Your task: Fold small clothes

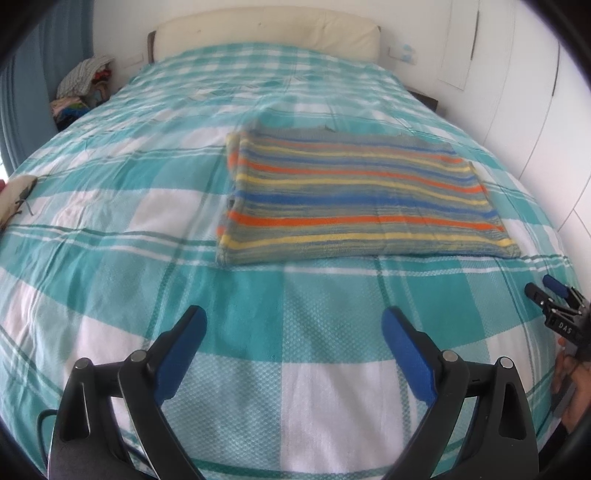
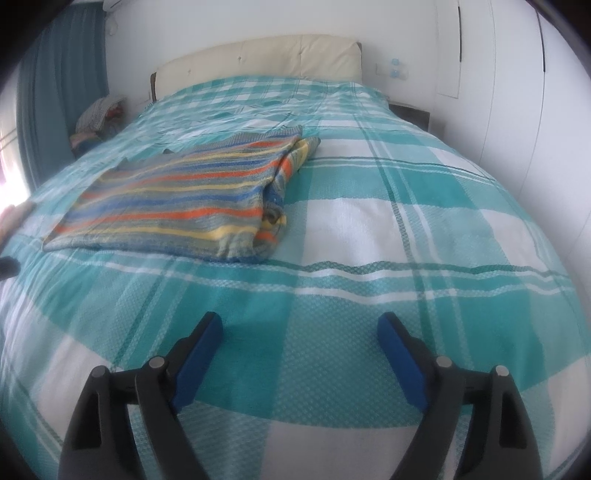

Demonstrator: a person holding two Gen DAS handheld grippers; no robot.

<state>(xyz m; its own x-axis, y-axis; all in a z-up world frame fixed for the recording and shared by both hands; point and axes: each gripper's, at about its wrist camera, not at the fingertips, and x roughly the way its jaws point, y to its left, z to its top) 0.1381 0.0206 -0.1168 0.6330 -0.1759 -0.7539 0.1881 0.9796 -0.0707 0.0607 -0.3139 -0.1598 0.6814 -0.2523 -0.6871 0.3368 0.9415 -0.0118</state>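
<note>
A striped knitted garment (image 1: 354, 199) in orange, yellow, blue and grey lies folded flat on the bed, ahead and to the right in the left wrist view. In the right wrist view the garment (image 2: 177, 203) lies ahead and to the left. My left gripper (image 1: 293, 323) is open and empty, held above the bedspread short of the garment. My right gripper (image 2: 299, 326) is open and empty too, over the bedspread to the right of the garment. The right gripper also shows at the right edge of the left wrist view (image 1: 550, 291).
The bed carries a teal and white checked bedspread (image 1: 147, 206) with a cream headboard (image 1: 266, 33) at the far end. A pile of clothes (image 1: 83, 88) sits at the far left beside a blue curtain. White wardrobe doors (image 1: 535, 92) stand along the right.
</note>
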